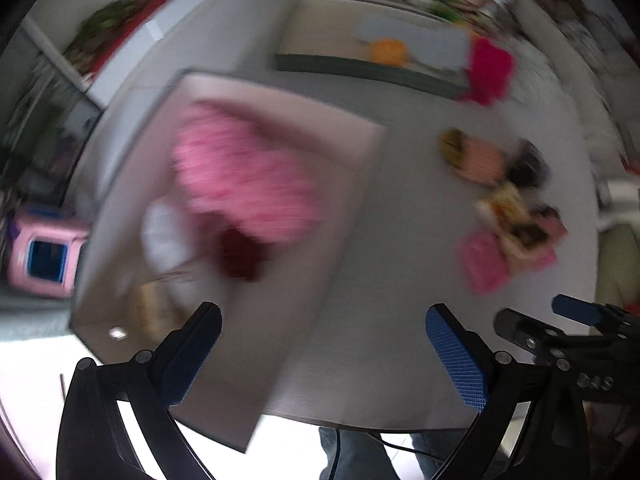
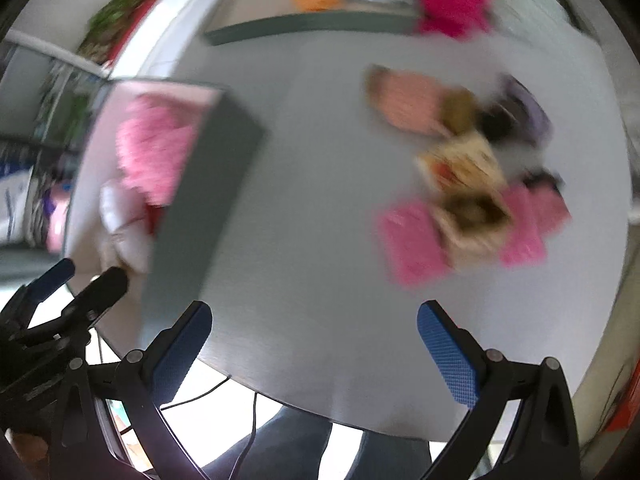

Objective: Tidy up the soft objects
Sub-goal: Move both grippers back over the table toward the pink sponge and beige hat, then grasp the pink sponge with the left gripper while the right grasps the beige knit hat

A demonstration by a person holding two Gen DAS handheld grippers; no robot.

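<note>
Our left tool (image 1: 324, 344) and right tool (image 2: 314, 338) gape wide, empty, above the round grey worktop (image 2: 312, 220). The grey box (image 1: 352, 208) holds a fluffy pink cloth (image 1: 240, 176); mixed soft pieces (image 2: 468, 176) lie heaped apart, so we risk snagging several together.

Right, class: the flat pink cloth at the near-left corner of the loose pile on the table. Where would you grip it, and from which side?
Grip the pink cloth by its free near-left edge, coming from above on the bare table side. It lies flat, and its far-right part seems tucked under the cream piece. The blur hides finer folds. Both the right gripper and the left gripper are open and empty.
</note>
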